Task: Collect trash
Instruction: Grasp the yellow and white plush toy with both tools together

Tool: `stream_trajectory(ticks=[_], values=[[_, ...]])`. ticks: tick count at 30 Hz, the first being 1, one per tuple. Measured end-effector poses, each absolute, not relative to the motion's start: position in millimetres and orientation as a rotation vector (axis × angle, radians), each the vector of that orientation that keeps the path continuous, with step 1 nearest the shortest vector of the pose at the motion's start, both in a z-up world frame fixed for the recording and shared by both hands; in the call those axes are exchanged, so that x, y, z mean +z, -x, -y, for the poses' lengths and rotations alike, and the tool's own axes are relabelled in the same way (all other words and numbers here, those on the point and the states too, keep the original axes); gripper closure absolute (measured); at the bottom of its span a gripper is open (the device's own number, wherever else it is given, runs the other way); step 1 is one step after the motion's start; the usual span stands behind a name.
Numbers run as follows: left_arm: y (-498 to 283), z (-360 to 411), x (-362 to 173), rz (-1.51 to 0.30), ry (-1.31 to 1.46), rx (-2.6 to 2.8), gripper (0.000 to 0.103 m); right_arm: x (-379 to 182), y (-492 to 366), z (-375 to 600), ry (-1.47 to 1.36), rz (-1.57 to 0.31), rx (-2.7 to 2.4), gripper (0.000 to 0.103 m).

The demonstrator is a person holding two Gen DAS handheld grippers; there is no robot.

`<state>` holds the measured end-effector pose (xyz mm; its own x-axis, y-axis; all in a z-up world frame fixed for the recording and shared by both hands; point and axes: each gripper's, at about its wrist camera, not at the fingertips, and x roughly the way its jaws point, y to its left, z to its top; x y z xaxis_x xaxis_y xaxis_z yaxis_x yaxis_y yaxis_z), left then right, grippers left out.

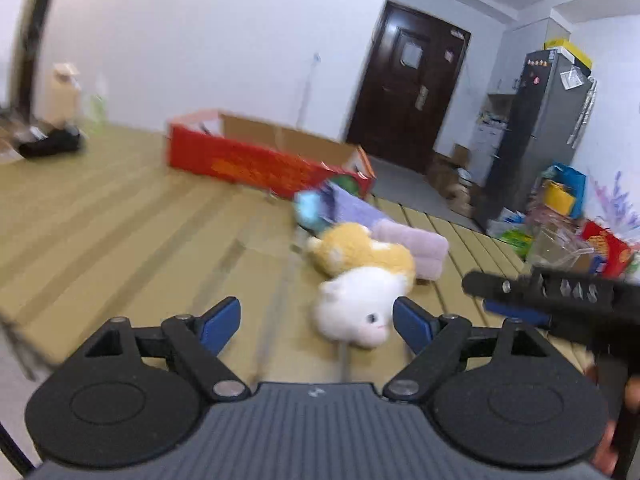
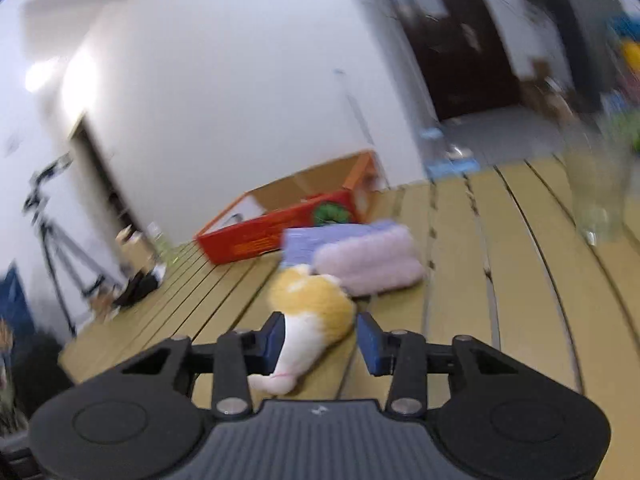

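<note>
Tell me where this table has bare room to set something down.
Bare slats lie left of the plush cat, in front of the red box. Another patch lies between the pink cushion and the glass. Toys crowd the middle.

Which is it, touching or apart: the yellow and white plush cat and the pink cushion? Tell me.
Touching. The right wrist view shows the plush cat's yellow back pressed against the pink cushion's lower edge, with no table visible between them.
</note>
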<state>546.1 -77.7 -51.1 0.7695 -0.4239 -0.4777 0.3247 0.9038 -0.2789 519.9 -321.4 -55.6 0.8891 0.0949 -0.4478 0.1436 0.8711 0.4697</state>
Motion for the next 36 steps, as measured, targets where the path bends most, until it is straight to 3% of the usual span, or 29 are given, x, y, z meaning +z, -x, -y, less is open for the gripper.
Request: stream_trajectory(ticks=[3,4,5,6,7,11,12,15,17,18,21,23,25,29,33,36], values=[[-579.8,101.4,-63.0,-0.598,0.176,-0.354,0.020,-59.9,-516.3,329.2,-0.514,-0.479,-0.088,0.065],[-587.9,106.6,-66.3,-0.590,0.182,-0.364,0.026,-59.9,-512.4,328.3,-0.507,-0.478,-0.091,0.065],[-590.0,107.7,-69.7,-0.595,0.189,-0.380,0.036,-59.5,-508.8,328.3,-0.506,-0.466,-0.095,0.065],[-586.5,107.2,-72.7,-0.603,0.217,-0.420,0.061,-61.6,-507.8,328.4,-0.507,-0.454,-0.100,0.065],[-581.0,109.8,-72.8,-0.614,0.243,-0.469,0.066,-60.9,-507.0,328.9,-0.502,-0.449,-0.102,0.065],[-546.8,124.0,-77.7,-0.663,0.307,-0.536,0.072,-61.9,-510.9,329.5,-0.517,-0.458,-0.094,0.065],[-538.3,129.3,-77.8,-0.689,0.309,-0.571,0.070,-62.6,-511.5,330.3,-0.527,-0.467,-0.080,0.065],[-525.2,133.7,-80.8,-0.755,0.323,-0.674,0.033,-61.3,-508.7,326.9,-0.524,-0.483,-0.025,0.063],[-517.9,125.2,-76.2,-0.739,0.304,-0.684,0.030,-61.5,-507.2,320.3,-0.457,-0.500,0.004,0.054],[-516.6,119.3,-72.7,-0.717,0.284,-0.676,0.030,-63.7,-509.3,317.5,-0.427,-0.517,0.016,0.042],[-512.9,99.4,-65.0,-0.674,0.184,-0.584,0.028,-76.1,-514.9,311.1,-0.353,-0.563,0.015,0.039],[-505.0,83.3,-69.1,-0.646,0.114,-0.472,0.028,-82.1,-516.8,306.5,-0.317,-0.555,0.022,0.042],[-501.4,65.9,-75.6,-0.622,0.142,-0.384,0.028,-83.1,-518.2,296.7,-0.268,-0.528,0.057,0.063],[-506.6,57.2,-73.2,-0.588,0.133,-0.315,0.028,-81.8,-512.7,275.8,-0.150,-0.512,0.075,0.070],[-504.9,50.6,-65.4,-0.536,0.139,-0.314,0.026,-61.3,-487.9,283.4,-0.163,-0.535,0.280,0.102],[-495.6,46.5,-57.8,-0.511,0.150,-0.347,0.019,-56.9,-467.0,284.9,-0.083,-0.508,0.306,0.099]])
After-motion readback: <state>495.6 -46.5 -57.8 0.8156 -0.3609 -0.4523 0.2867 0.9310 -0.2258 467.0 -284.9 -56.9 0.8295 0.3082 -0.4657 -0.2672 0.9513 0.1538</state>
